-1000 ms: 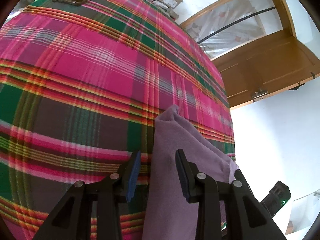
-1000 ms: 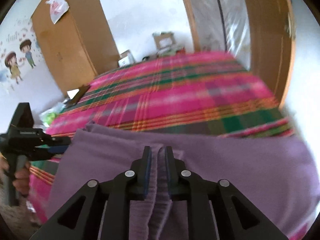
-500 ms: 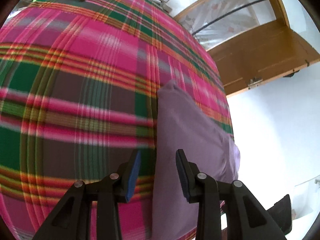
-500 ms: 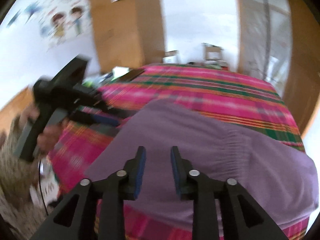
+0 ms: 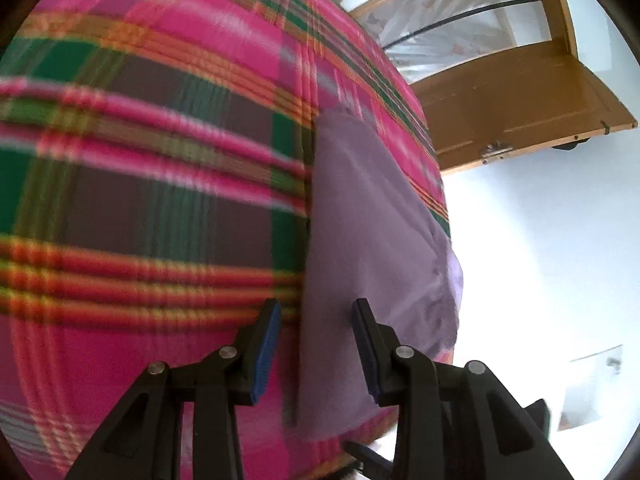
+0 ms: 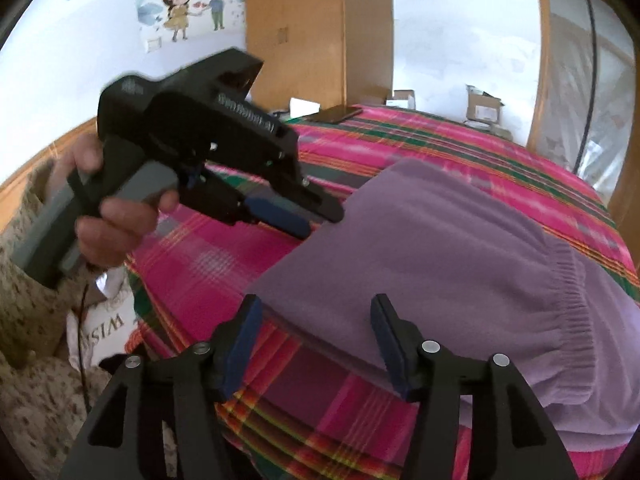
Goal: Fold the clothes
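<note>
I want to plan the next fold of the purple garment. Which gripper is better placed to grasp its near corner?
Probably right. The right gripper is open, with the purple garment corner between its fingers. The left gripper is open at the side edge, farther from it.

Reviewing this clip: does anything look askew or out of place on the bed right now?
The purple garment lies folded at the plaid bedspread's near corner, its elastic end drooping over the edge. Both tongs, left and right, are open. Nothing looks damaged.

Purple garment (image 6: 440, 248), folded flat, elastic waistband, near plaid bed (image 6: 460, 148) edge.
</note>
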